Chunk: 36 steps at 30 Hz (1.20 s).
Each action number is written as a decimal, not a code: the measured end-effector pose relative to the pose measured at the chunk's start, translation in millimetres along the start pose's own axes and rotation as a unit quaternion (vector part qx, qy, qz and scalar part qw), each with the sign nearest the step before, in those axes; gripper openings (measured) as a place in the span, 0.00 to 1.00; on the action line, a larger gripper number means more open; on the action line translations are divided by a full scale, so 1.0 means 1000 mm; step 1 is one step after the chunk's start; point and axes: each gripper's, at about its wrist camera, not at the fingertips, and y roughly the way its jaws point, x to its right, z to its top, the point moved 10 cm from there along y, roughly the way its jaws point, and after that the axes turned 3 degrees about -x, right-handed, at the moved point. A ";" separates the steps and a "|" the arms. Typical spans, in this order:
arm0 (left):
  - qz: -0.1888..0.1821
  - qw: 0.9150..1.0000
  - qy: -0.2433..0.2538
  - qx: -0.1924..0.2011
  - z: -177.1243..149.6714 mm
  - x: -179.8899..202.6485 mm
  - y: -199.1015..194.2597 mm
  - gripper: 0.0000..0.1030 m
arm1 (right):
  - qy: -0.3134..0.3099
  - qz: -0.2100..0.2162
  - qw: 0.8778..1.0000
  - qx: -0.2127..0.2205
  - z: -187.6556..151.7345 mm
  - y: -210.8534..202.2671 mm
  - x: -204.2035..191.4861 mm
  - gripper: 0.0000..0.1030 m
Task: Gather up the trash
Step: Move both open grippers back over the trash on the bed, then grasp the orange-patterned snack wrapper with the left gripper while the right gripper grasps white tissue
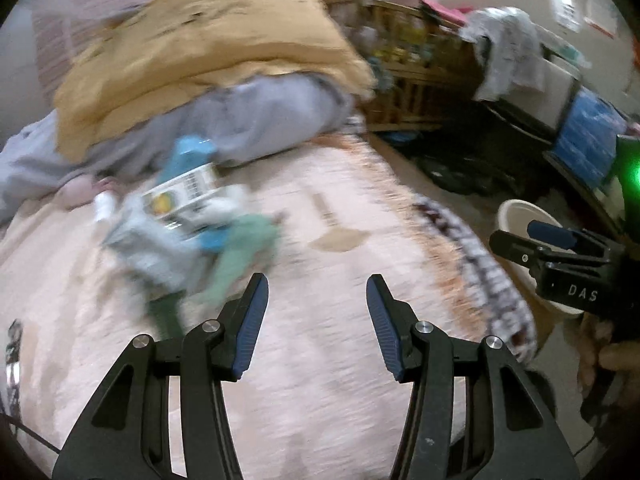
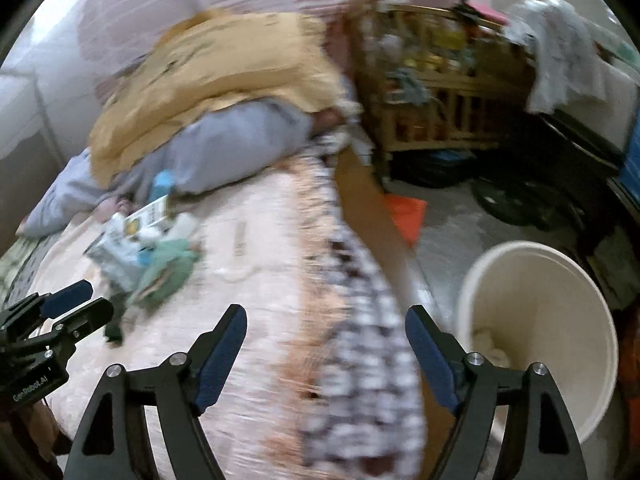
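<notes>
Ahead-left of left gripper (image 1: 318, 286): trash pile (image 1: 188, 216) on bed; both jaws wide, empty; right gripper (image 2: 326, 318) beside bin (image 2: 540, 276).

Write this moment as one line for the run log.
left gripper: open, empty | right gripper: open, empty | trash pile: on bed | bin: beside bed

A loose heap of trash (image 1: 188, 220) lies on the pink bedspread (image 1: 320, 360), toward its far left, just in front of the piled bedding. Motion blur softens it. It shows a flat printed carton (image 1: 188, 192) with a barcode, crumpled pale wrappers (image 1: 148, 248), blue scraps and a green crumpled piece (image 1: 240, 252). The white bin (image 2: 560, 300) stands upright on the floor to the right of the bed, with white crumpled paper (image 2: 490, 346) inside.
</notes>
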 end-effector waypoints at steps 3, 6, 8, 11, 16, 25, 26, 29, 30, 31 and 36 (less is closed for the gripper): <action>0.022 0.999 -0.025 -0.010 -0.016 -0.040 -0.009 0.48 | -0.034 0.011 0.999 -0.016 0.000 0.014 -0.039 0.78; 0.046 0.998 -0.049 -0.018 -0.031 -0.081 -0.016 0.48 | -0.075 0.023 0.996 -0.034 -0.001 0.032 -0.084 0.79; 0.056 0.996 -0.066 -0.021 -0.039 -0.106 -0.021 0.48 | -0.104 0.028 0.993 -0.040 -0.004 0.041 -0.112 0.79; 0.058 0.993 -0.101 -0.025 -0.048 -0.139 -0.025 0.48 | -0.142 0.042 0.988 -0.044 -0.008 0.052 -0.147 0.79; 0.067 0.988 -0.134 -0.025 -0.051 -0.177 -0.022 0.48 | -0.176 0.063 0.980 -0.075 -0.010 0.083 -0.185 0.79; 0.033 0.988 -0.150 -0.029 -0.023 -0.186 0.018 0.48 | -0.135 0.088 0.985 -0.061 0.044 0.124 -0.209 0.79; 0.025 0.987 -0.154 -0.026 -0.015 -0.185 0.025 0.48 | -0.128 0.098 0.985 -0.058 0.052 0.131 -0.213 0.79; 0.013 0.986 -0.165 -0.021 0.000 -0.186 0.042 0.48 | -0.121 0.114 0.984 -0.070 0.062 0.152 -0.225 0.73; 0.006 0.985 -0.170 -0.022 0.006 -0.185 0.051 0.48 | -0.119 0.122 0.982 -0.076 0.064 0.161 -0.229 0.64; 0.001 0.984 -0.174 -0.025 0.011 -0.184 0.058 0.48 | -0.117 0.126 0.982 -0.079 0.066 0.167 -0.232 0.57; -0.008 0.984 -0.174 -0.034 0.023 -0.182 0.092 0.47 | -0.096 0.149 0.980 -0.086 0.068 0.190 -0.233 0.27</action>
